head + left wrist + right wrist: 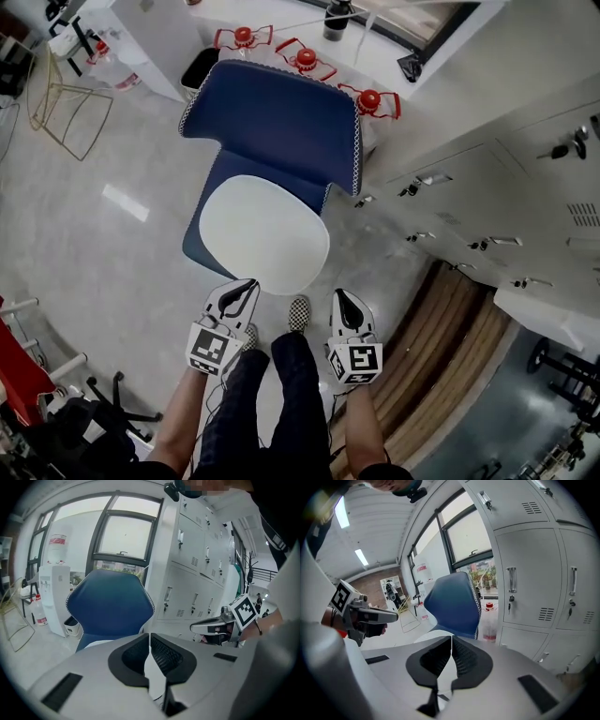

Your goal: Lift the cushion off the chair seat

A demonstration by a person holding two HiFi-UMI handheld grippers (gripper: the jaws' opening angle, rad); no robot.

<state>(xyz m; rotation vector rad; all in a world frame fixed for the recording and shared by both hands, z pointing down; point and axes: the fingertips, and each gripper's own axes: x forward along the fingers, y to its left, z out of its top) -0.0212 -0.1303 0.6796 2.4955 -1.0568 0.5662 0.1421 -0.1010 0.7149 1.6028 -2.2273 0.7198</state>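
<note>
Left gripper (249, 285) and right gripper (340, 296) both have jaws pressed together, holding nothing; cushion (264, 232) lies at their twelve o'clock, on the chair (281, 122) seat.

White lockers (525, 187) line the right side. Three red-capped water bottles (306, 58) stand in a row. A wire frame (67, 114) stands at left.

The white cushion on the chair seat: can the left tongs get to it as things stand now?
Probably yes. The left tongs hover shut at the near edge of the cushion, nothing in between; they must open first to grip.
</note>
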